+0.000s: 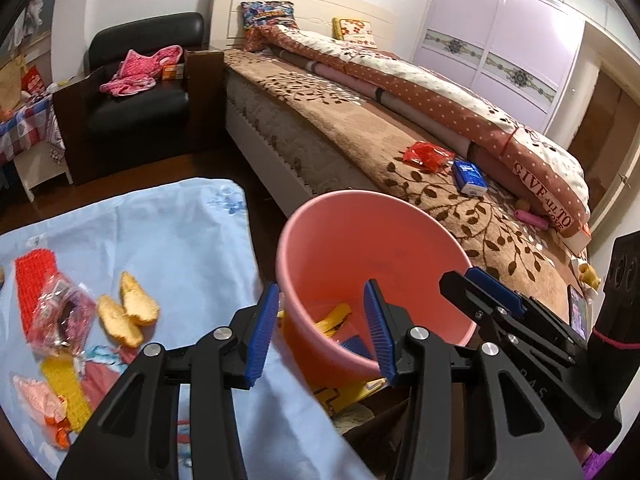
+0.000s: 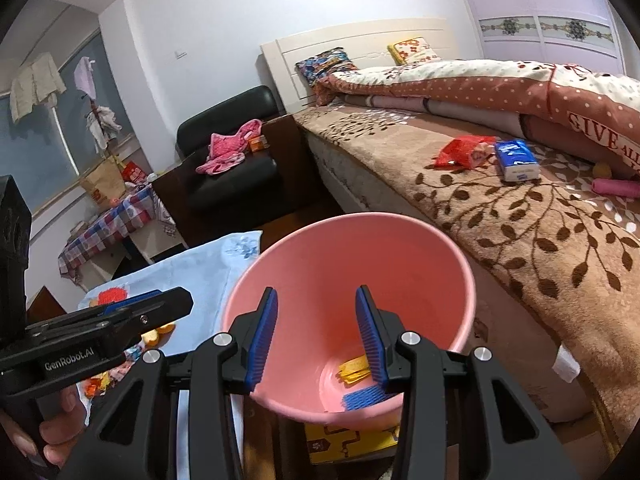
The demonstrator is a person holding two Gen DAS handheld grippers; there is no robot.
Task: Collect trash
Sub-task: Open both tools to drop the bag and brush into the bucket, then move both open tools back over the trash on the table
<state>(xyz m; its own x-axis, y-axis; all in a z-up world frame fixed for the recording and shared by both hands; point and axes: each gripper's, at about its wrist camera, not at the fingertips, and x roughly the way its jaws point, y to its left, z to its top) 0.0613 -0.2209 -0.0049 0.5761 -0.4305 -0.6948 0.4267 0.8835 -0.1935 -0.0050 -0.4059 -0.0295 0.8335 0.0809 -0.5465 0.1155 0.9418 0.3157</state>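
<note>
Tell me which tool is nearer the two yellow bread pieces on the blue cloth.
Left. The left tool hangs beside the two yellow bread pieces; the right tool is over the pink plastic bucket, farther away.

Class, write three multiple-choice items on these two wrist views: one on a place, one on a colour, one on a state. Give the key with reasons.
1. Where does the blue tissue pack lie?
A. on the bed
B. in the bin
C. on the armchair

2. What colour is the bin?
A. green
B. pink
C. white

3. How is the right gripper?
A. shut on a wrapper
B. open, holding nothing
C. shut, empty

Key: 1 A, it rests on the brown leaf-patterned blanket; 2 B, its wall and rim are pink; 3 B, its blue pads stand apart over the bin with nothing between.
</note>
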